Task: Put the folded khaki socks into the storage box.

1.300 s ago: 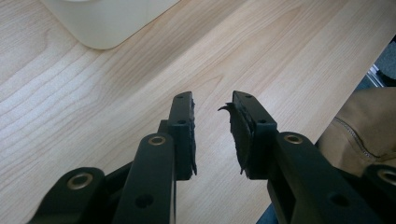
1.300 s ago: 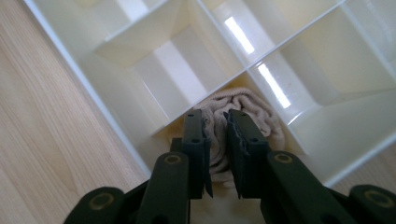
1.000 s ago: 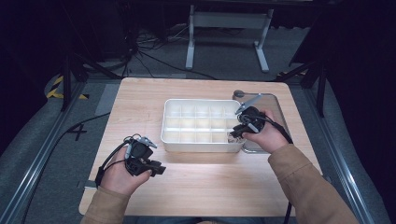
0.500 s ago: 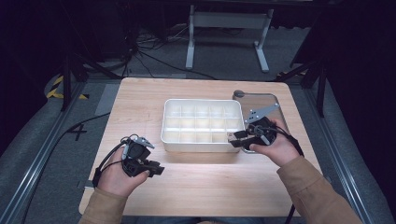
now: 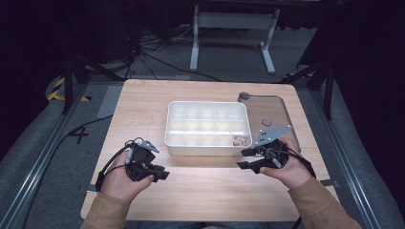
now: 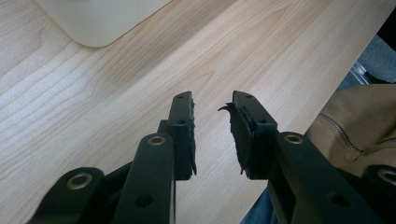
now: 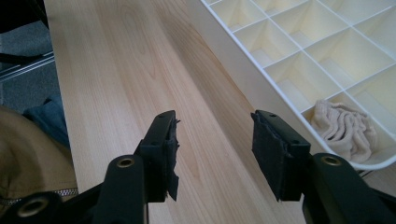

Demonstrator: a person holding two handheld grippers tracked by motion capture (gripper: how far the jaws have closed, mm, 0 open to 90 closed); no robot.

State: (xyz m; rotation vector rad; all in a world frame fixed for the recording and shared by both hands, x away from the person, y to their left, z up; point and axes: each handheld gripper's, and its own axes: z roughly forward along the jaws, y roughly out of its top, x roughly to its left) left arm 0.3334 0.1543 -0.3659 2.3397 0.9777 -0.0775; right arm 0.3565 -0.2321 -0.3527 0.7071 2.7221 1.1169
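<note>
A white divided tray (image 5: 206,143) stands mid-table. A crumpled beige cloth (image 5: 239,140) lies in its front right compartment; the right gripper view shows the cloth (image 7: 344,126) inside the tray (image 7: 243,74). My right gripper (image 5: 241,159) is open just in front of the tray's right corner, pointing left, and its jaws (image 7: 215,121) hold nothing over bare wood. My left gripper (image 5: 163,172) hovers near the front left of the table, pointing right. Its jaws (image 6: 212,100) stand slightly apart with nothing between them, and the tray corner (image 6: 98,23) lies ahead.
A clear flat lid (image 5: 277,107) lies right of the tray with a small round piece (image 5: 267,122) on it. The wooden table (image 5: 143,109) ends close to both hands at the front. Sleeves (image 5: 315,205) come in from below.
My right gripper has drawn back from the tray's right end toward the front edge, now open beside the tray. The left gripper has barely moved.
</note>
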